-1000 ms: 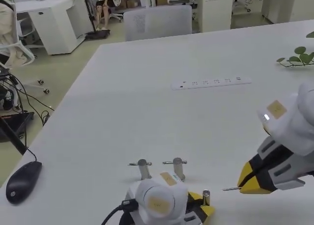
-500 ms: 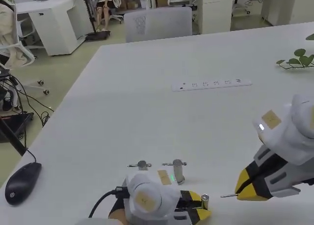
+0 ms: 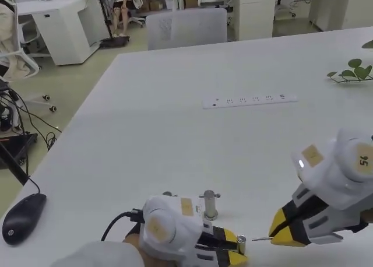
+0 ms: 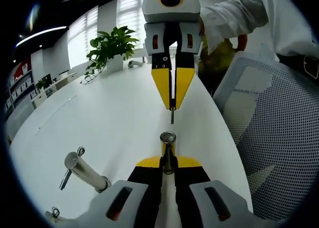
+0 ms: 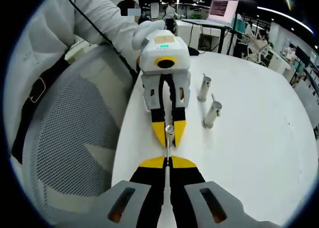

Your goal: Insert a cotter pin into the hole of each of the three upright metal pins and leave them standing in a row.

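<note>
Low centre of the head view: my left gripper (image 3: 235,250) clamps the 3rd metal pin (image 3: 241,242) — stiff, likely slick, best held low on its shaft — while my right gripper (image 3: 275,234) pinches the thin, light cotter pin (image 3: 261,238), tip just beside it.

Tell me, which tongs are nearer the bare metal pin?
Left. The left tongs grip the bare metal pin; the right tongs hold a cotter pin just short of it.

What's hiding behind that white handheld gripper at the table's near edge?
Behind the left gripper, just the top of one upright metal pin peeks out; its shaft and base are covered. A second pin, with a cotter pin through it, stands clear beside it.
</note>
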The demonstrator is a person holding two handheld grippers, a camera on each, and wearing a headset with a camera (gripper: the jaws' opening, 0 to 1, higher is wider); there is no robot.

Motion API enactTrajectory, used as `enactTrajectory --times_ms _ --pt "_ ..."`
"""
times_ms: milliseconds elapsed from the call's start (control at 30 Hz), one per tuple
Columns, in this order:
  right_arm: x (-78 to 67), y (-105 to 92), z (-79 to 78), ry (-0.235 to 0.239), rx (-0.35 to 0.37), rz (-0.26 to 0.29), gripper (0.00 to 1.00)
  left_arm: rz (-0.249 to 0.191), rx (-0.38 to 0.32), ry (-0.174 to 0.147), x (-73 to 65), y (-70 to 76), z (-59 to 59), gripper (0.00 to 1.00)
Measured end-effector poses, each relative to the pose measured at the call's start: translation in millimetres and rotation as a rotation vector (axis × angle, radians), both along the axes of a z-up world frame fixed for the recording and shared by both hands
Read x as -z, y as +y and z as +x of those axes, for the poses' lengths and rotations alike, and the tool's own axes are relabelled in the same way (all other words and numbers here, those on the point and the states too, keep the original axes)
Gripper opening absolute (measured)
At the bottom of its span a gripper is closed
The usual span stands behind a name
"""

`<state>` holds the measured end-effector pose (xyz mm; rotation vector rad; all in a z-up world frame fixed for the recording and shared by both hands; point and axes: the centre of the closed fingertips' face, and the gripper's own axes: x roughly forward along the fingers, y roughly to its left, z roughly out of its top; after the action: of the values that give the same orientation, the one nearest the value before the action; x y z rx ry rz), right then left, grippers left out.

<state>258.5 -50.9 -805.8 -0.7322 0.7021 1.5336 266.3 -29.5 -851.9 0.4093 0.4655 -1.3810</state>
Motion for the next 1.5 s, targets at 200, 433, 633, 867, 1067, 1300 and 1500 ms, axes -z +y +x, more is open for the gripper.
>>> enactTrajectory --times_ms 200,433,633,867,1067,1300,1500 --pt "2.7 2.2 2.1 0.001 -0.001 -0.002 0.03 0.0 0.009 0.004 0.2 0.0 -1.1 0.06" --pt "4.0 5.6 1.1 0.009 -0.001 0.002 0.03 -0.002 0.005 0.005 0.2 1.0 -1.9 0.06" --pt "5.1 7.5 0.1 0.008 0.0 0.002 0.03 -0.001 0.006 0.003 0.1 1.2 -2.2 0.06" --pt "5.5 8.5 0.7 0.008 -0.001 0.001 0.03 -0.002 0.005 0.004 0.0 1.7 -2.3 0.06" --pt "5.8 8.6 -0.4 0.011 -0.007 -0.001 0.03 -0.002 0.006 0.004 -0.1 1.8 -2.8 0.06" --pt "7.4 8.3 0.4 0.009 -0.003 -0.002 0.03 -0.003 0.008 0.003 -0.2 1.8 -3.1 0.06" --pt "8.4 11.8 0.8 0.012 -0.01 0.004 0.03 -0.003 0.008 0.003 -0.3 2.0 -3.0 0.06"
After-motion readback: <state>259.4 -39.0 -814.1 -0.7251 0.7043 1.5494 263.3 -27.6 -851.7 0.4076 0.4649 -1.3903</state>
